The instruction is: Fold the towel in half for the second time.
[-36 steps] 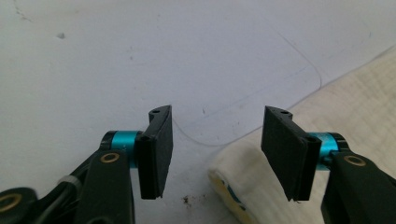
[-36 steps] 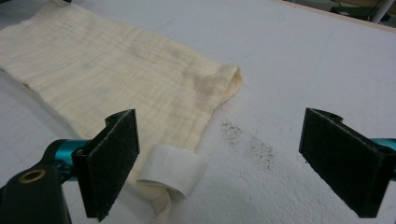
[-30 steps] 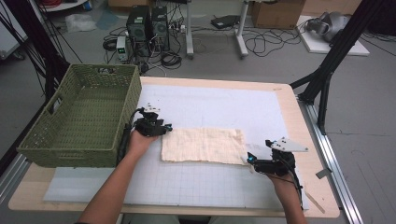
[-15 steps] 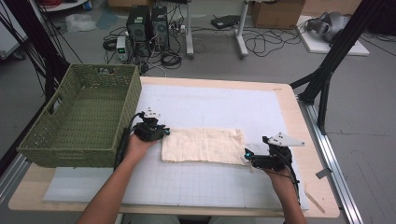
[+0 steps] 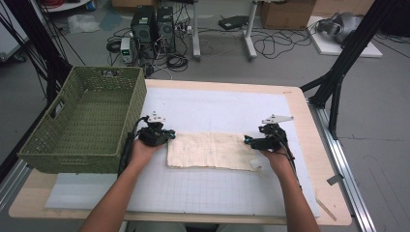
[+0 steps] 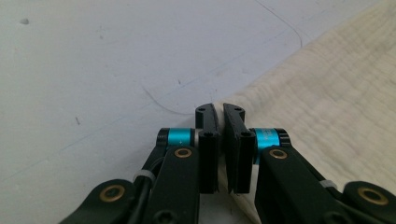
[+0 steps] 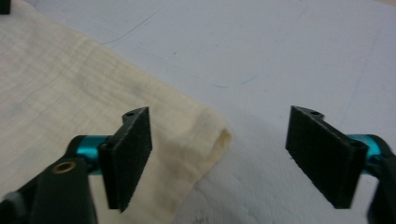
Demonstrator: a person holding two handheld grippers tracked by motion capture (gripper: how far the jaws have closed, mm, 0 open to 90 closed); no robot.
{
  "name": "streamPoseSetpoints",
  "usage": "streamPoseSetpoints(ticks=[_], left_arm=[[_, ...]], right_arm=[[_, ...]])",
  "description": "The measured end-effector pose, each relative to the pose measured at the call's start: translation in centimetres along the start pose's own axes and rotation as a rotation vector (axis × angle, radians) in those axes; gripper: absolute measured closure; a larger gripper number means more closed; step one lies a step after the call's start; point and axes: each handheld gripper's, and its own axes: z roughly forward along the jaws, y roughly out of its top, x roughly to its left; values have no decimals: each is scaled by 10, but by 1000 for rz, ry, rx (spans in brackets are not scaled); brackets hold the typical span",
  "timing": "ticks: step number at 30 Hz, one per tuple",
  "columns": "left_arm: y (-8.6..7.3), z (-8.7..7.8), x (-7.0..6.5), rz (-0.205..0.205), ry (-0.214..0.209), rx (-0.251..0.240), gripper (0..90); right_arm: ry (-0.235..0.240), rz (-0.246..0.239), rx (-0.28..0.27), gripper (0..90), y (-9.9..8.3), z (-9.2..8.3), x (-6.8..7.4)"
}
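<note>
A cream cloth (image 5: 209, 151) lies flat in the middle of the white gridded mat (image 5: 217, 191) on the surface. A green woven basket (image 5: 87, 118) stands just left of the left tongs (image 5: 167, 137), which are clamped on the cloth's left corner. The right tongs (image 5: 247, 141) have just been closing but stand apart, straddling the right corner without pressing it. Bare mat lies open in front and behind.

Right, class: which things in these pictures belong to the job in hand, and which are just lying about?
In the job:
- cream cloth
- left gripper, shut on the cloth's corner
- right gripper, jaws wide but just closing, around the other end's corner

Lying about:
- green basket, empty
- computer towers
- cardboard box
- cables on the floor
</note>
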Motion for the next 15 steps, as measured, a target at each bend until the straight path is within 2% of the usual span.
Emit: streamPoseSetpoints(ticks=[3, 6, 7, 9, 11, 14, 15], left_arm=[[0, 0, 0, -8, -3, -6, 843], [0, 0, 0, -27, -6, -19, 843], [0, 0, 0, -25, -8, -17, 843], [0, 0, 0, -32, -10, -22, 843], [0, 0, 1, -28, -10, -18, 843], [0, -1, 1, -30, -9, -19, 845], [0, -1, 1, -37, -9, -29, 846]], right_arm=[[31, -38, 39, 383, 6, 16, 0], [59, -56, 74, 485, 10, 27, 2], [58, -68, 73, 517, 10, 30, 2], [67, -69, 99, 578, 8, 34, 0], [88, -45, 94, 638, 6, 35, -3], [108, -83, 101, 821, 7, 34, -2], [96, -103, 105, 845, 7, 33, 0]])
